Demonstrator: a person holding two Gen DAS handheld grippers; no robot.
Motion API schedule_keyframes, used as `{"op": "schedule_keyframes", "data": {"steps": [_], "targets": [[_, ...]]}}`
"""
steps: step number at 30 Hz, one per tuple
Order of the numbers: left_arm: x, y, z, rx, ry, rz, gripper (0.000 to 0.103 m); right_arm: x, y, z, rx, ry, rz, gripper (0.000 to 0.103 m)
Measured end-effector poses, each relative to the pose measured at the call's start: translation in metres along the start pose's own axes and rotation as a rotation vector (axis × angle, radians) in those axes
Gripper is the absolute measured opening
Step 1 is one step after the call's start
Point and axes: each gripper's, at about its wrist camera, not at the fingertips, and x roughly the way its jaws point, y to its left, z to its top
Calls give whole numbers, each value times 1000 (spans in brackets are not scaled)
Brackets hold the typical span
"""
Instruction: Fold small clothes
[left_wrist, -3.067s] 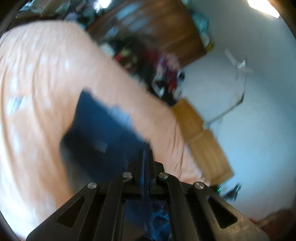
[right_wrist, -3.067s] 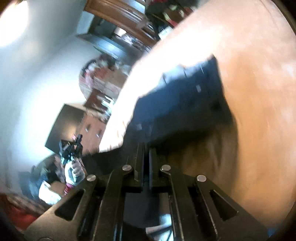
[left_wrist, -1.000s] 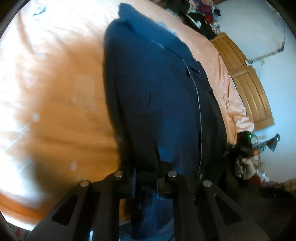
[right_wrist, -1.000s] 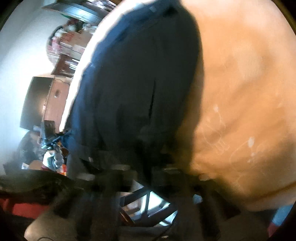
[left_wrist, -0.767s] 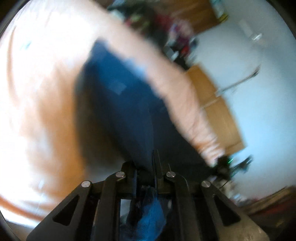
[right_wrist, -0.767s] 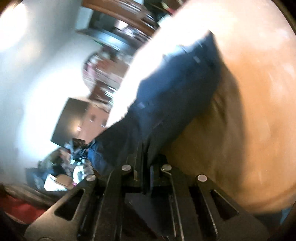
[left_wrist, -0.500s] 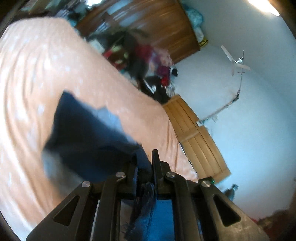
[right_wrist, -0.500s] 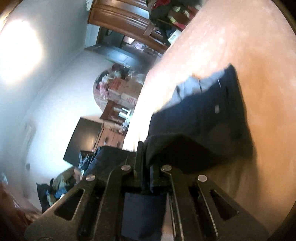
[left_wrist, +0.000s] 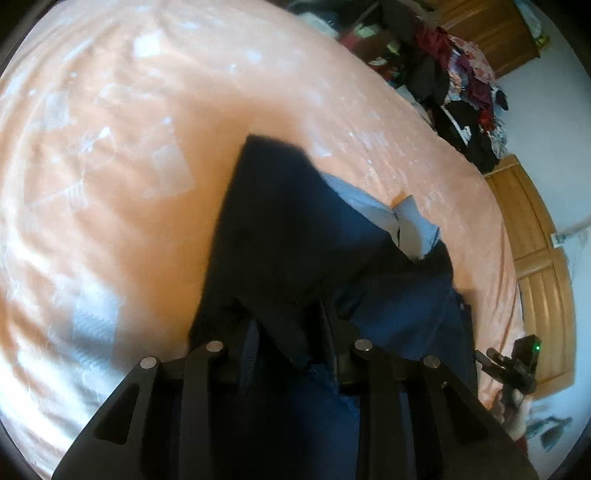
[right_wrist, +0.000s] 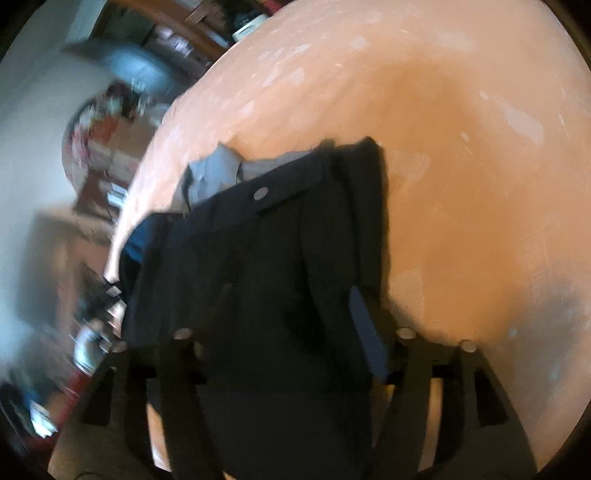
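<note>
Dark navy garment (left_wrist: 280, 236) (right_wrist: 280, 258) lying on the peach bedsheet (left_wrist: 110, 166) (right_wrist: 461, 184), with a pale grey lining part (left_wrist: 406, 221) (right_wrist: 218, 170) showing at the far edge and a round button (right_wrist: 262, 192) on the waistband. Near end draped over the left gripper (left_wrist: 290, 332), fingers apart with the cloth between them. Same with the right gripper (right_wrist: 291, 332), blurred, cloth covering the fingers, so cannot tell whether clamped or apart.
</note>
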Motion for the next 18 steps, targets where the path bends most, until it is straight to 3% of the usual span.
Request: {"op": "schedule_keyframes", "data": {"steps": [4, 7, 9, 10, 11, 12, 13, 18], "targets": [[-30, 6, 2, -17, -77, -32, 37, 9, 22, 5, -130, -8, -63, 74], [-75, 1, 0, 5, -237, 72, 57, 39, 19, -3, -166, 82, -137, 73], [-98, 7, -2, -26, -312, 80, 60, 43, 25, -14, -223, 45, -182, 71], [-104, 8, -3, -31, -327, 79, 60, 41, 27, -17, -224, 32, -193, 67], [-106, 5, -4, -19, -332, 89, 60, 35, 26, -17, -202, 7, -194, 49], [-106, -1, -6, 12, -326, 110, 60, 30, 23, -17, -181, -10, -184, 17], [-104, -7, -8, 33, -319, 121, 60, 24, 19, -17, -158, -25, -159, 7], [-80, -39, -20, 180, -218, 142, 62, 13, 17, -27, -154, -46, -168, 1]]}}
